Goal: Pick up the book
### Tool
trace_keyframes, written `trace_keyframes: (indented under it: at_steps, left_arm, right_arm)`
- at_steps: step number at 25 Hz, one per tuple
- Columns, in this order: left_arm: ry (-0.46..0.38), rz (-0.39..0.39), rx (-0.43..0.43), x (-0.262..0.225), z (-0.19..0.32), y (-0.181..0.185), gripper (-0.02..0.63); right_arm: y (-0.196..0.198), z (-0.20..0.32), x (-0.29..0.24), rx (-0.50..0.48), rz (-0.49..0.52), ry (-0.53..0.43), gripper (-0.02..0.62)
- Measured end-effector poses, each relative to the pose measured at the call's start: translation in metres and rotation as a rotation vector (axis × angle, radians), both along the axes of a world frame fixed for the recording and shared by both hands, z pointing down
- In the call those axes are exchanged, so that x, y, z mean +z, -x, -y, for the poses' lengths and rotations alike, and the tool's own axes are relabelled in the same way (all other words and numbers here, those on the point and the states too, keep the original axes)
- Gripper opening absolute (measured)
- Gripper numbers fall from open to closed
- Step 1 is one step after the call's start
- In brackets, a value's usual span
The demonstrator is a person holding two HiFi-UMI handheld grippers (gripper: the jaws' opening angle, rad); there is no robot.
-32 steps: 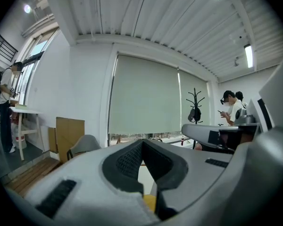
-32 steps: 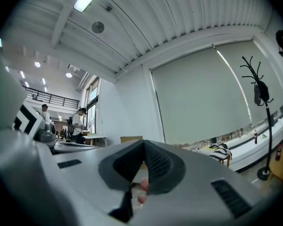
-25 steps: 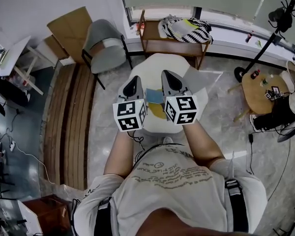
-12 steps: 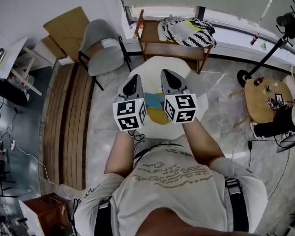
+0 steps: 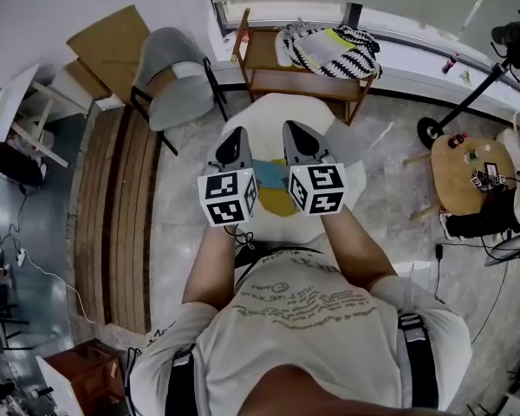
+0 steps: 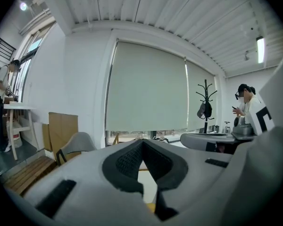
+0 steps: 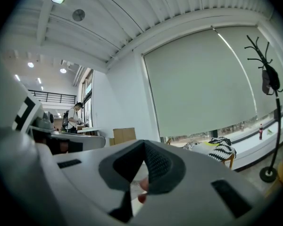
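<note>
Though partly hidden, a blue-and-yellow book (image 5: pixel 275 191) flat on the white table (image 5: pixel 265 118).

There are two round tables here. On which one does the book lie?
The book lies on the white table in the middle; the wooden table at the right holds only small things.

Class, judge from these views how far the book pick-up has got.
Done: nothing yet; the book lies on the white table, untouched. In hand: the left tool and right tool hover over it, jaws together and empty. Left: open a tool, close it on the book and lift.
</note>
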State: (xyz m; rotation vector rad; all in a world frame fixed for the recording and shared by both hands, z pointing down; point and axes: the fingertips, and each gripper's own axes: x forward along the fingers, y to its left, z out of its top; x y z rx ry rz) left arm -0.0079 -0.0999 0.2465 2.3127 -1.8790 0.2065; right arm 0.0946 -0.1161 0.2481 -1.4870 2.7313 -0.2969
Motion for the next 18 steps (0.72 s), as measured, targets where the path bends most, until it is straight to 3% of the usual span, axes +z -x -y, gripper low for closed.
trace_keyframes:
  at_steps: [9, 18]
  left_arm:
    - [0.028, -0.023, 0.048, 0.012, 0.044, 0.027, 0.017]
    - [0.134, -0.064, 0.095, 0.057, 0.065, 0.048, 0.017]
  right_arm:
    - [0.017, 0.038, 0.012, 0.062, -0.026, 0.024, 0.025]
    - [0.039, 0.062, 0.057, 0.104, -0.061, 0.135, 0.025]
